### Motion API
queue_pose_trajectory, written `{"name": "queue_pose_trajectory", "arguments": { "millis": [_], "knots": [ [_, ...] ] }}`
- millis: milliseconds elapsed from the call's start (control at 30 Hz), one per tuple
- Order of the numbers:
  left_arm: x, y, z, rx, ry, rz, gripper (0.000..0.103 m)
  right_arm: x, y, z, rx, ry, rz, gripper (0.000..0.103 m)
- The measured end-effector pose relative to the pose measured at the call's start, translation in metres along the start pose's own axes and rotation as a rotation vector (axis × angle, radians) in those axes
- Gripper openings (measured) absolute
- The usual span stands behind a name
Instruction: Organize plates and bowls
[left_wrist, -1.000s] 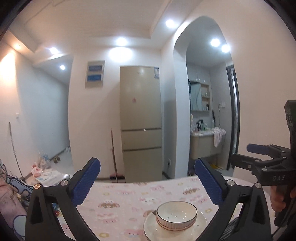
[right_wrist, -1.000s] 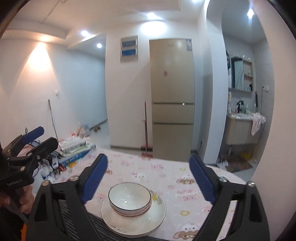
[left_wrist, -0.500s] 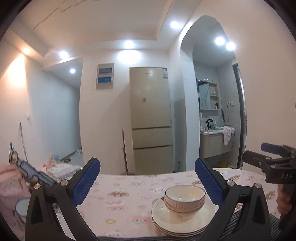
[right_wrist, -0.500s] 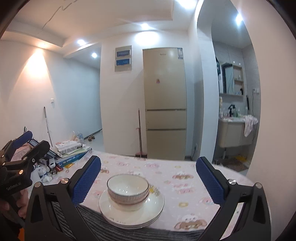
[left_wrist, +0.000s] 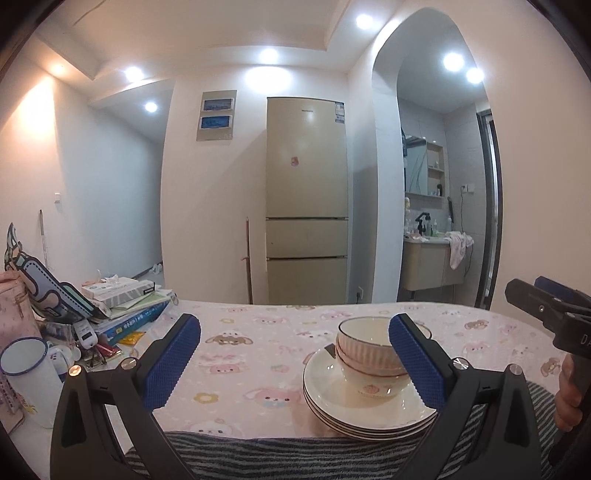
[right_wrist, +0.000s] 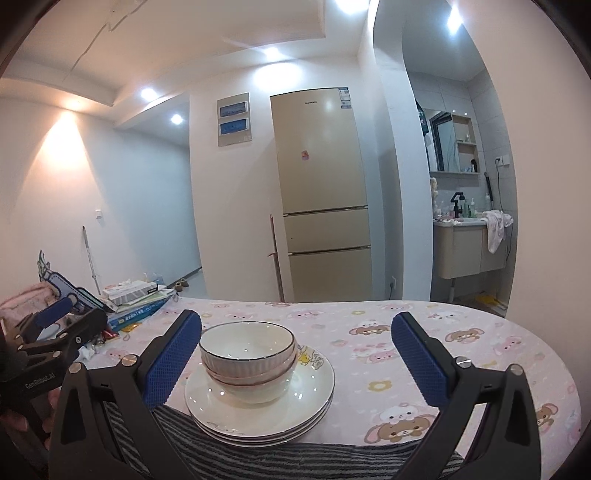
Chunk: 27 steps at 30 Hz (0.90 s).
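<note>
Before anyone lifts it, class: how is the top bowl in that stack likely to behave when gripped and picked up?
The top bowl looks like glazed ceramic, so it is probably stiff, breakable and rather slippery against the fingers. It sits nested in another bowl on stacked plates, so it may drag or rattle the lower one as it rises. Its ribbed side might help grip.

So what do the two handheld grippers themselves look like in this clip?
Both match: the left gripper and the right gripper have black angular frames with silver screws, and fingers faced with blue textured pads. White lettering is printed on each body, seen from the other camera. No cables or sleeves show; a hand is at the frame edge.
</note>
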<state>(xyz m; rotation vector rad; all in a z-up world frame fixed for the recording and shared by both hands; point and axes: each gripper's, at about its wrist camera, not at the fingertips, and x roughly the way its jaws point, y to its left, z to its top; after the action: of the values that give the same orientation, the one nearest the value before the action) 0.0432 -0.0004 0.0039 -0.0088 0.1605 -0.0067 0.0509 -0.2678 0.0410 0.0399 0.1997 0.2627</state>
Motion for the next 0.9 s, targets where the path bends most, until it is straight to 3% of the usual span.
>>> {"name": "queue_pose_trajectory", "arguments": {
  "millis": [400,900],
  "knots": [
    [0.007,-0.007,-0.018,0.023,0.046,0.004,0.103,0.008,0.002,-0.023,-0.044,0.025,-0.04,0.103],
    [-0.006,-0.01,-0.019,0.029,-0.018,0.045,0.103,0.001,0.015,-0.031,-0.112,0.003,-0.074,0.103]
  ]
}}
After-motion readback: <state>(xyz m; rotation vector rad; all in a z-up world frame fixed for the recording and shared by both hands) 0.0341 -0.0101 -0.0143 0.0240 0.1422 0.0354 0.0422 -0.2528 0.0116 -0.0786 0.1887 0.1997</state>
